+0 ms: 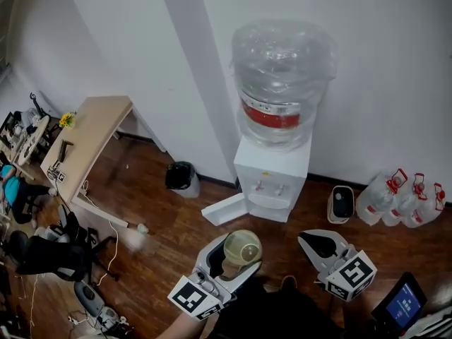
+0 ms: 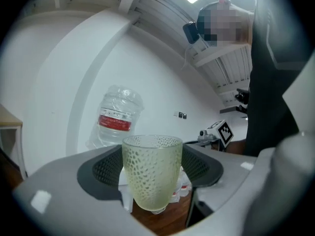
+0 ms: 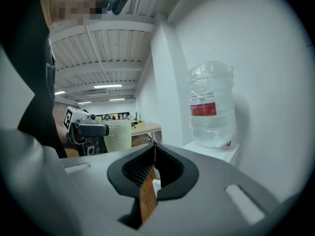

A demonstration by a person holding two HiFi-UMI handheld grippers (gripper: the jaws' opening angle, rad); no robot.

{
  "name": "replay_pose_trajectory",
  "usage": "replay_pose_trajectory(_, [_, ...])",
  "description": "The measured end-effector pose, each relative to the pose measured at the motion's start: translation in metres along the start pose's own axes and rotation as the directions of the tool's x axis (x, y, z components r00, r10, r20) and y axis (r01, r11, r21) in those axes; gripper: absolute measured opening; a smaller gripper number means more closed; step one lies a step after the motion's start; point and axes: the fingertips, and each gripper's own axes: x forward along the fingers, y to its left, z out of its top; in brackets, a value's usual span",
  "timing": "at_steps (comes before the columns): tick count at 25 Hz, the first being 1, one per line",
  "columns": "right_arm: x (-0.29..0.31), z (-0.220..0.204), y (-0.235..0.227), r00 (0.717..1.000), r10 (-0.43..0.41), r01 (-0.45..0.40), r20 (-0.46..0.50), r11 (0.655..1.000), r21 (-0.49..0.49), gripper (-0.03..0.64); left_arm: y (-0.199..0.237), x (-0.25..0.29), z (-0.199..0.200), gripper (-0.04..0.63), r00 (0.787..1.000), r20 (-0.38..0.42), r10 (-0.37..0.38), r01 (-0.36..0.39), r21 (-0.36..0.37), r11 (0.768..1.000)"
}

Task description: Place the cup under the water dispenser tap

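My left gripper (image 1: 234, 258) has its jaws set wide around the cup (image 2: 151, 173), pads pressed on both sides of its dimpled, pale green wall. The cup stands upright between them, mouth up, long axis vertical, nothing in it that I can see. The water dispenser (image 1: 272, 182) lies ahead of these jaws and a little to their right, well apart from them; its taps (image 1: 270, 187) sit in the recess on its front, under the big bottle (image 1: 282, 83). This is the hand that has to carry the cup forward, I judge, keeping it level and bringing it in below a tap.

My right gripper (image 3: 153, 163) has its jaws pressed together with nothing between them, off to the right of the cup and about as near the dispenser. A white flap (image 1: 224, 209) juts from the dispenser's foot toward my left jaws and could catch them. A dark bin (image 1: 181, 176) stands further left, spare jugs (image 1: 399, 196) far right.
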Motion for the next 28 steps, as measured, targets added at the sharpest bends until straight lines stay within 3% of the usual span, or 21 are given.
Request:
replay_pose_trajectory(12, [0.065,0.005,0.006,0.988,-0.155,0.156,-0.018,0.987,0.045,0.005,0.080,-0.012,0.010,0.258,0.987,0.066,-0.146,0.148,-0.030,0.989])
replay_pose_trajectory(16, [0.080,0.002,0.011,0.979,-0.200,0.202,-0.032,0.978,0.044,0.005,0.099,-0.012,-0.007,0.258,0.983,0.033,-0.183,0.184,-0.035,0.982])
replay_pose_trajectory(22, [0.074,-0.002,0.005,0.966,-0.247,0.250,-0.073,0.968,0.039,0.005,0.112,0.003,-0.021,0.258,0.982,0.018,-0.188,0.189,-0.031,0.982])
replay_pose_trajectory(25, [0.066,-0.009,-0.008,0.961,-0.264,0.269,-0.081,0.961,0.063,0.005,0.111,0.022,-0.037,0.258,0.981,-0.015,-0.196,0.196,0.006,0.981])
replay_pose_trajectory(28, [0.057,-0.016,-0.026,0.959,-0.269,0.277,-0.094,0.957,0.086,0.005,0.113,0.042,-0.054,0.258,0.991,0.006,-0.135,0.135,0.046,0.990])
